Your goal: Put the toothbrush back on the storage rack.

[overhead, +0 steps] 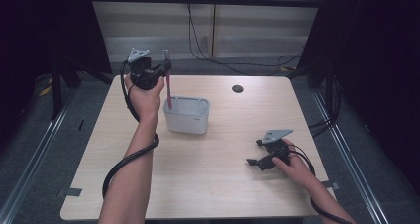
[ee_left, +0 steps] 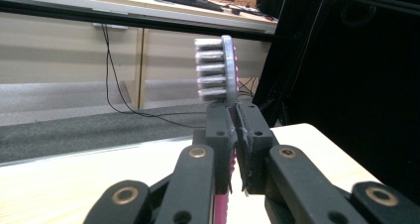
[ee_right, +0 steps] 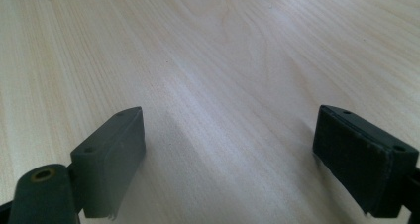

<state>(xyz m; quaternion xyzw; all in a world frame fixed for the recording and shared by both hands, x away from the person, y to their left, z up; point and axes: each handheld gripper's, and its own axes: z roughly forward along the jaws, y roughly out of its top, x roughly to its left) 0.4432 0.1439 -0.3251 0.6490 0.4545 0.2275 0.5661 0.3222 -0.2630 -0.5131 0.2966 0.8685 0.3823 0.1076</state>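
A pink-handled toothbrush with grey bristles [ee_left: 218, 68] is being gripped upright by the left gripper [overhead: 166, 68] above a white rectangular plastic tub [overhead: 187, 116] on the light wooden table [overhead: 223, 174]. The right gripper [overhead: 257, 159], jaws wide apart, is being rested near right.

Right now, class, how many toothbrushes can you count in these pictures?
1. The pink toothbrush is clamped upright in the left gripper, handle reaching down into the white container. The container's inside is partly hidden, so another could lie there.
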